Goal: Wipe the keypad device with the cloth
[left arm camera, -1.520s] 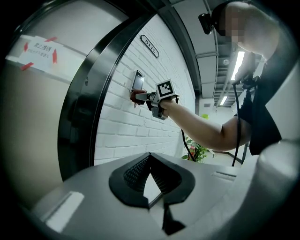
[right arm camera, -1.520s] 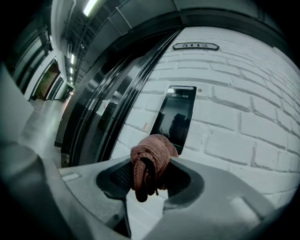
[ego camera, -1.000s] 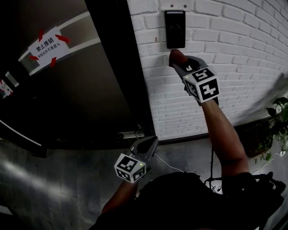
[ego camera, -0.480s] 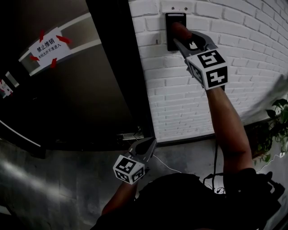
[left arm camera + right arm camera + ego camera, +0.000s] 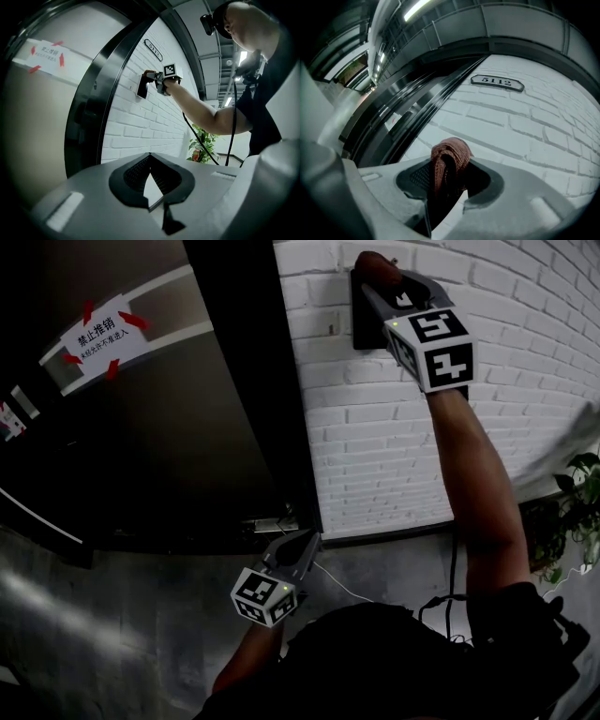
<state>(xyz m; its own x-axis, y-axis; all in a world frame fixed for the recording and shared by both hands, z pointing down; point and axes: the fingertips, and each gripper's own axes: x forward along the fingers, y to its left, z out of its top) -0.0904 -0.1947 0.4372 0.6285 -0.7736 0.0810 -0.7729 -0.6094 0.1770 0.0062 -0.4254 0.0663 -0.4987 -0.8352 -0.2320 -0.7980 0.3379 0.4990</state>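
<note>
The black keypad device (image 5: 360,322) hangs on the white brick wall (image 5: 525,352), mostly covered by my right gripper (image 5: 379,276). That gripper is shut on a reddish-brown cloth (image 5: 372,262), whose bunched end presses at the device's top edge. In the right gripper view the cloth (image 5: 450,157) sticks out between the jaws against the bricks; the device is hidden there. The left gripper view shows the device (image 5: 141,87), the cloth (image 5: 149,73) and the right gripper (image 5: 164,80) from the side. My left gripper (image 5: 302,545) hangs low near the floor, shut and empty (image 5: 150,185).
A dark door with a white notice taped in red (image 5: 97,332) stands left of the wall. A number plate (image 5: 497,82) is fixed above the device. A potted plant (image 5: 581,507) is at the right, and a thin cable (image 5: 342,583) runs along the floor.
My right gripper has risen with the cloth from just below the device, across its face, to its top edge. The left gripper has drifted slightly lower.
</note>
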